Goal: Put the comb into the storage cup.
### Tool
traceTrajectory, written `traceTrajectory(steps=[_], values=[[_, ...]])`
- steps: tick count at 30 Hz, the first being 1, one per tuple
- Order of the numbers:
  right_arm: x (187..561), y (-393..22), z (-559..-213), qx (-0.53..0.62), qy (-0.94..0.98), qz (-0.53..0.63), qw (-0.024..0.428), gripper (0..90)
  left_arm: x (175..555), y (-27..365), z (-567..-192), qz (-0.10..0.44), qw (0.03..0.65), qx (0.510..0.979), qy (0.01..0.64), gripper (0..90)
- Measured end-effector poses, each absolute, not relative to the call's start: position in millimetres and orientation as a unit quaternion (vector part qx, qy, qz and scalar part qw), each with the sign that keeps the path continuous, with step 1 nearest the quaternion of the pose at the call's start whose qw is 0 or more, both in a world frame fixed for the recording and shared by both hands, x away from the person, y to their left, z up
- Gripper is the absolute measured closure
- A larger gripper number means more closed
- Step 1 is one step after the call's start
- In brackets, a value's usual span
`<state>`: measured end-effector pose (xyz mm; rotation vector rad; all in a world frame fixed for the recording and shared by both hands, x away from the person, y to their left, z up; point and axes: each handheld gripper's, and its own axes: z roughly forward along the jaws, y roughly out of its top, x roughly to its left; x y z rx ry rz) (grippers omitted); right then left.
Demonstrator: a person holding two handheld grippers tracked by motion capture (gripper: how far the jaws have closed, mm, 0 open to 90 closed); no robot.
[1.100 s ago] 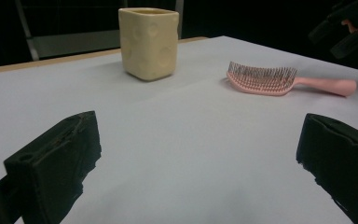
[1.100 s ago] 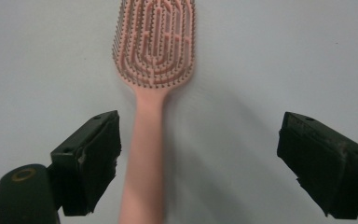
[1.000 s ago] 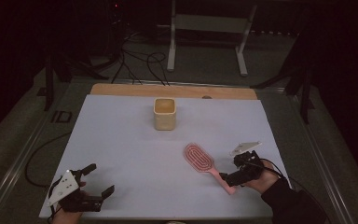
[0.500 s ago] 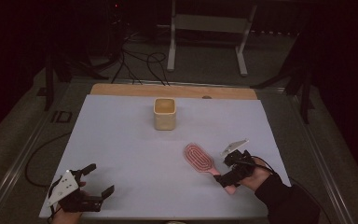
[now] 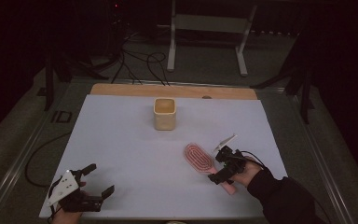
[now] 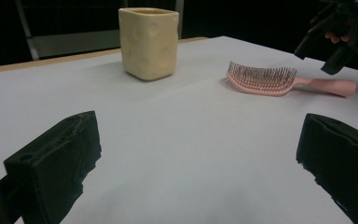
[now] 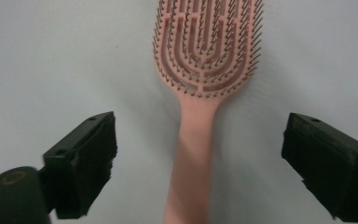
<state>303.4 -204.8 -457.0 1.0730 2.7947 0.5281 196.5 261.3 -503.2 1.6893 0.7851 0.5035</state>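
The right gripper (image 5: 221,164) hangs over the handle of the pink hairbrush (image 5: 205,163), its jaws spread wide with the handle lying between them and touching neither. In the right gripper view the handle runs up the middle of the gap and the bristled head (image 7: 208,44) sits beyond the jaw tips. The left gripper (image 5: 95,179) rests at the near left corner of the table (image 5: 121,140), jaws also wide apart and holding nothing, well away from the brush.

The hairbrush lies flat on the white tabletop at the near right, bristles up. Its long axis runs on a slant: the oval head points away from the person and toward the middle of the table, while the handle end points back toward the near right edge, under the right hand. In the left gripper view the brush (image 6: 279,81) lies sideways, head to the left and handle to the right.

A cream-coloured square cup (image 5: 164,113) stands upright farther back near the table's middle, well apart from the brush.

No brand, label or writing can be made out on the brush or the cup.
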Motion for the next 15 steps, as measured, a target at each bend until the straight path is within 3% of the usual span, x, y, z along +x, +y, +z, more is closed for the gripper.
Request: traceTrajectory(steps=[7, 13, 15], values=[[306.3, -196.3, -465.6, 0.359, 0.921, 0.148, 0.040, 9.6, 196.8, 261.7, -503.4, 0.214, 0.570, 0.719, 0.335, 0.2], [308.3, -195.1, -467.6, 0.371, 0.916, 0.150, 0.036, 21.5, 197.1, 261.9, -503.7, 0.213, 0.571, 0.718, 0.337, 0.2], [308.8, -194.4, -469.1, 0.376, 0.914, 0.146, 0.039, 30.3, 197.0, 261.8, -503.8, 0.214, 0.569, 0.719, 0.337, 0.2]])
